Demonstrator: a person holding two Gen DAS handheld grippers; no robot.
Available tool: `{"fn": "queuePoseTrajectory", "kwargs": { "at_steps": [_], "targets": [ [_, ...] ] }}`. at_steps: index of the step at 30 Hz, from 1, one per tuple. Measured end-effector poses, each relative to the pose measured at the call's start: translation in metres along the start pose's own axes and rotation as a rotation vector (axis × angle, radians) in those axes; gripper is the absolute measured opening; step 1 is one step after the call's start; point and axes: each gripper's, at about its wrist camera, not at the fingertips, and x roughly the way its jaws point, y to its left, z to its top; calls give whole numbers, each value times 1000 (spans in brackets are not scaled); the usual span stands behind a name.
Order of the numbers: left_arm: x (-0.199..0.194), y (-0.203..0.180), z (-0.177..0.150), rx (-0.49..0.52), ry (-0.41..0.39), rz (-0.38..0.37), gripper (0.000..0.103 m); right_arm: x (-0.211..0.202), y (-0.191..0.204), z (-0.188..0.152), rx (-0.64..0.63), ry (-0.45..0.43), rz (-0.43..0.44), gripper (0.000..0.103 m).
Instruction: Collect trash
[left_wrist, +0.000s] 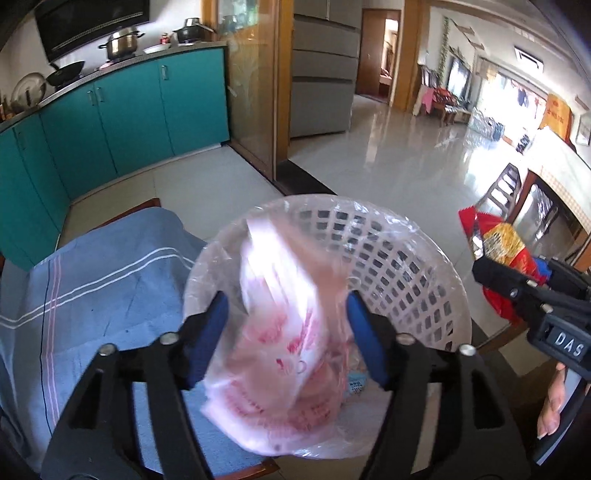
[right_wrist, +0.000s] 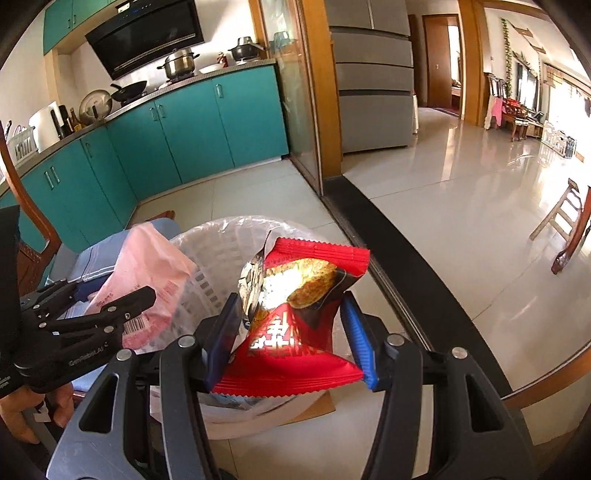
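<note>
the left gripper (left_wrist: 284, 339) has its jaws apart, and the pink bag (left_wrist: 280, 332), blurred, seems to be dropping loose into the basket (left_wrist: 406, 258) right below. the right gripper (right_wrist: 291, 332), beside the rim, pinches the red wrapper (right_wrist: 295, 314).

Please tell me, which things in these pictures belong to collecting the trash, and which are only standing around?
Part of the job:
- pink plastic bag, between the left gripper fingers
- red snack wrapper, held by the right gripper
- lined white trash basket

Only standing around:
- blue striped cloth
- steel pot
- black wok
- teal cabinets
</note>
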Motion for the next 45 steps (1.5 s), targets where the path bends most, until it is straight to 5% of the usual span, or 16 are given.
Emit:
{"fn": "queuePoseTrajectory", "kwargs": {
  "at_steps": [11,16,20,26,38,45],
  "targets": [
    [-78,37,-17,-57,-122,145,89,23,38,4,-50,63,41,57],
    [-117,53,-31,-59,-195,229,98,21,49,3,-30,72,53,80],
    [-146,68,-45,-78,-220,290,100,7,64,2,-54,37,45,88],
    [-187,89,-67,-124,-240,367,100,-47,99,2,-115,-88,62,100],
    [-270,108,-115,-203,-368,447,100,-163,168,-25,-236,-414,157,100],
    [-286,112,-127,-215,-378,451,100,-168,190,-43,-309,-441,105,100]
  ]
}}
